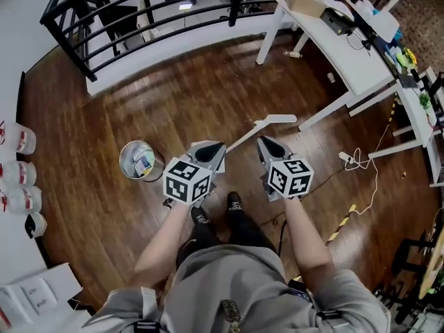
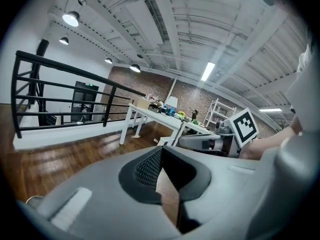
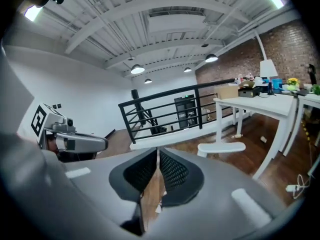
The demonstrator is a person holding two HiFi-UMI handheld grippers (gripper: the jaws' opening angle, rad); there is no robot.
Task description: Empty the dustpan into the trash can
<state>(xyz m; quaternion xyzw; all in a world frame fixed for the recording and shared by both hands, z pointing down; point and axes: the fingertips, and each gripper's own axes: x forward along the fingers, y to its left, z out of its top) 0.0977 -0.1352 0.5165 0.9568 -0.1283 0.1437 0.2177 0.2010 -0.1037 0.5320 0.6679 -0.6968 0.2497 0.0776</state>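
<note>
A white long-handled dustpan [image 1: 274, 120] stands on the wooden floor just beyond both grippers, its thin pole slanting down between them. Its white top piece [image 3: 221, 147] also shows in the right gripper view, ahead and to the right of the jaws. The small round metal trash can [image 1: 139, 159], with some rubbish inside, sits on the floor left of my left gripper. My left gripper [image 1: 218, 146] is shut and holds nothing, its pads meeting at the tips [image 2: 161, 150]. My right gripper [image 1: 264, 141] is shut and empty as well [image 3: 157, 150]. Neither gripper touches the dustpan.
A black railing [image 1: 139, 12] runs along the back. White desks [image 1: 347, 54] loaded with items stand at the right, with a power strip and cable [image 1: 350, 159] on the floor beneath. Plastic bottles [image 1: 21, 141] line the left edge. The person's shoes [image 1: 234, 201] are below the grippers.
</note>
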